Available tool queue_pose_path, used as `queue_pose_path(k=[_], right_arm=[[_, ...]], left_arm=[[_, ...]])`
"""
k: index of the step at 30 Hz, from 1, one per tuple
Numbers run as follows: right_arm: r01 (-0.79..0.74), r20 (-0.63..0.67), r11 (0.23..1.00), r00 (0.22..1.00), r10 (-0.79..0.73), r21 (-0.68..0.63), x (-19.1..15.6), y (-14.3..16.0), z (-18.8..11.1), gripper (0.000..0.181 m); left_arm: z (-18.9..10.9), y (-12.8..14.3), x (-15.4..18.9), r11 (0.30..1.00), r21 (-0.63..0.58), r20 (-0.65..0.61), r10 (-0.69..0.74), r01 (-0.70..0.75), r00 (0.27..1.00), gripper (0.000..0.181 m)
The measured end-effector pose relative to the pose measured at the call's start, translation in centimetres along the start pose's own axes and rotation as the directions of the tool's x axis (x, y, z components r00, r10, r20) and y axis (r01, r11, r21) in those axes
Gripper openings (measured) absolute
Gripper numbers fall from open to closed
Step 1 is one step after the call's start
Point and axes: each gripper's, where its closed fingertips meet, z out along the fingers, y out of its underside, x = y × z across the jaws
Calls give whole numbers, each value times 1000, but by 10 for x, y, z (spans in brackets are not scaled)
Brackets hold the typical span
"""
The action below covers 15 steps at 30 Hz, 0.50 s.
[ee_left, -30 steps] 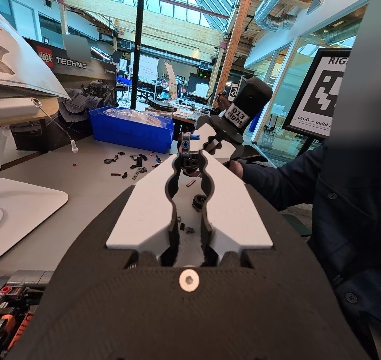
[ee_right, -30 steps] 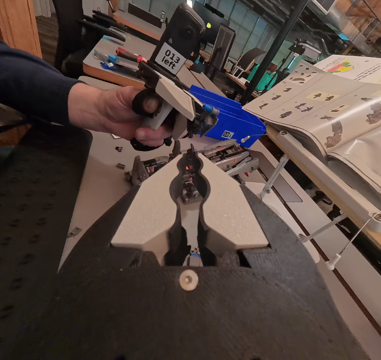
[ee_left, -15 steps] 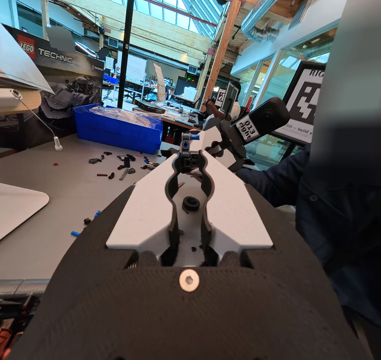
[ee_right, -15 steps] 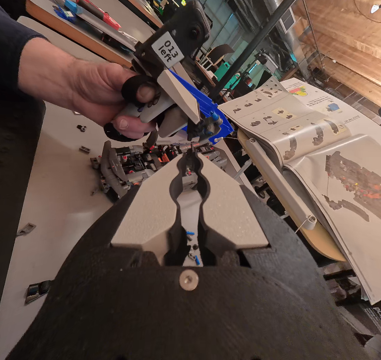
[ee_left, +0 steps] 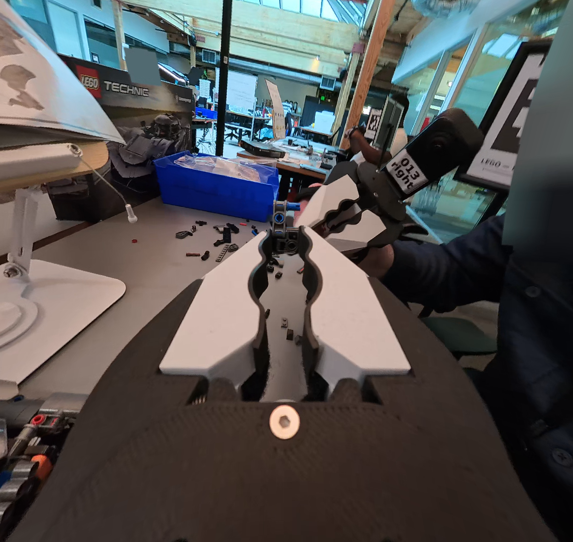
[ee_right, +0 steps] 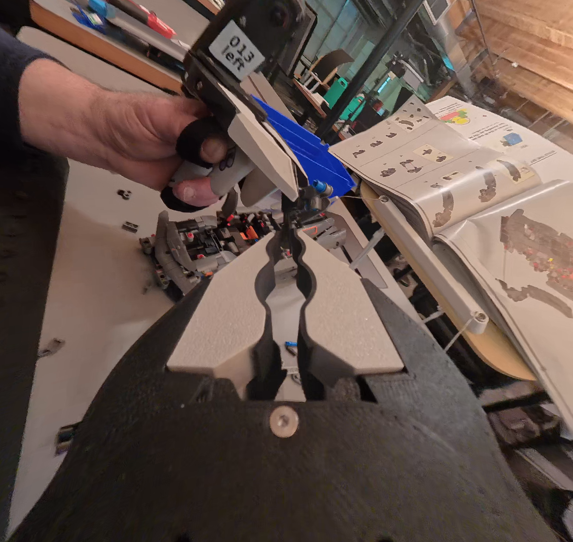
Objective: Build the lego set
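Observation:
My left gripper (ee_left: 283, 238) is shut on a small grey lego sub-assembly (ee_left: 282, 232) with blue pins and holds it above the table. It also shows in the right wrist view (ee_right: 313, 197), at the left gripper's tips (ee_right: 296, 192). My right gripper (ee_right: 286, 237) is shut on a thin black lego piece (ee_right: 286, 220) that reaches up to the sub-assembly. In the left wrist view the right gripper (ee_left: 299, 221) comes in from the right, its tips at the sub-assembly. The large grey lego model (ee_right: 198, 248) lies on the table below both grippers.
A blue bin (ee_left: 214, 189) with plastic bags stands at the back, with loose lego pieces (ee_left: 223, 235) in front of it. The open instruction booklet (ee_right: 465, 186) rests on a white stand (ee_left: 62, 304) at the left. The lego box (ee_left: 139, 114) leans behind it. The grippers are tip to tip, or close to it.
My right gripper has moved in to the sub-assembly and tilted. My left gripper has swung a little and kept its hold on the sub-assembly.

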Motion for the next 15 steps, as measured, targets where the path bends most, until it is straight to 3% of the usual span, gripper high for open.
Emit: queue_pose_path(k=[8,15], right_arm=[[-157,98,970,985,140,184,0,-24,-7,4],[-131,95,975,989,116,177,-3,-19,-2,4]], left_arm=[[0,-1,3,996,29,-63,-83,85,995,13],[3,-4,8,990,45,-108,-130,135,986,14]])
